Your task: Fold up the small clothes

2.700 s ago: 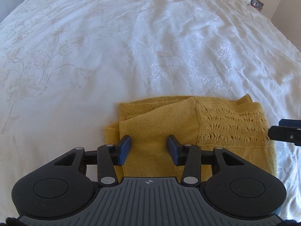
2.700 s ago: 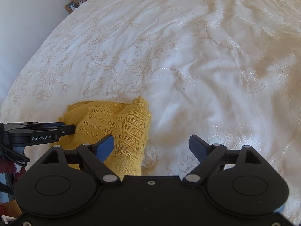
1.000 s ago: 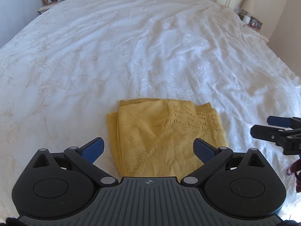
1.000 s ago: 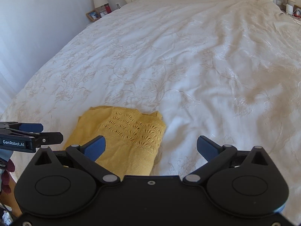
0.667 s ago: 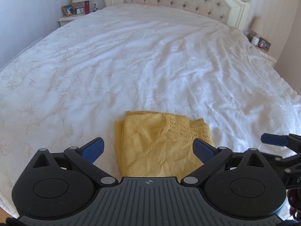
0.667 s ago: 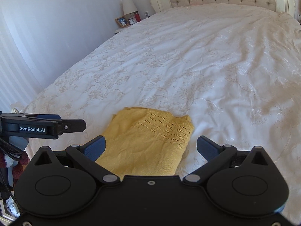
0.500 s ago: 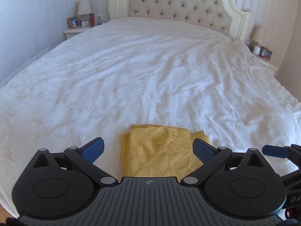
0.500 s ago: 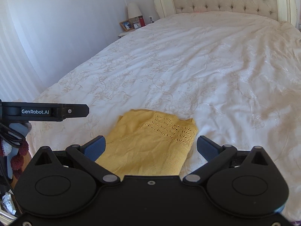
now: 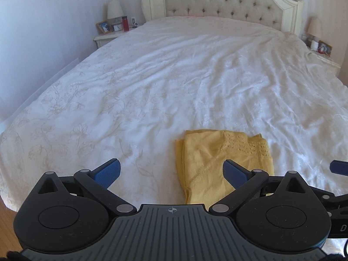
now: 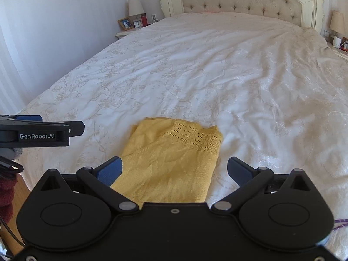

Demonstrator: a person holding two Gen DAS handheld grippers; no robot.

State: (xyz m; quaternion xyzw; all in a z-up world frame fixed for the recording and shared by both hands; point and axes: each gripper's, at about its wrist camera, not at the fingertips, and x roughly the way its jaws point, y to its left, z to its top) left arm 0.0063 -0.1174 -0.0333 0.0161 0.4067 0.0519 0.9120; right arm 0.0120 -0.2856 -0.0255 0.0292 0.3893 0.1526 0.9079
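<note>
Both grippers are held above the near edge of the bed, clear of all cloth. Left gripper: jaws spread wide, nothing between the blue pads. Right gripper: jaws likewise spread wide and empty, blue pads well apart.

Task item: one yellow knitted garment, folded into a compact rectangle, lying flat on the white bedspread.
- Relative to the right gripper: directly ahead and below, centred between the two fingers; its near edge is hidden behind the gripper body.
- Relative to the left gripper: ahead and offset toward the right finger, which overlaps the garment in this view; the space ahead of the left finger shows bare bedspread.
- An openwork lace band runs across the far end of the top layer. A lower layer protrudes slightly along the garment's left edge.

Gripper positions relative to each other: in the right wrist view the left gripper, marked "GenRobot.AI", appears at the left margin, beside the garment and not touching it. In the left wrist view a blue pad of the right gripper shows at the right margin, beyond the garment's right edge.

Surroundings ahead of both grippers: tufted headboard at the far end of the bed; a nightstand with a lamp, photo frame and red bottle at far left; a second lamp at far right.
</note>
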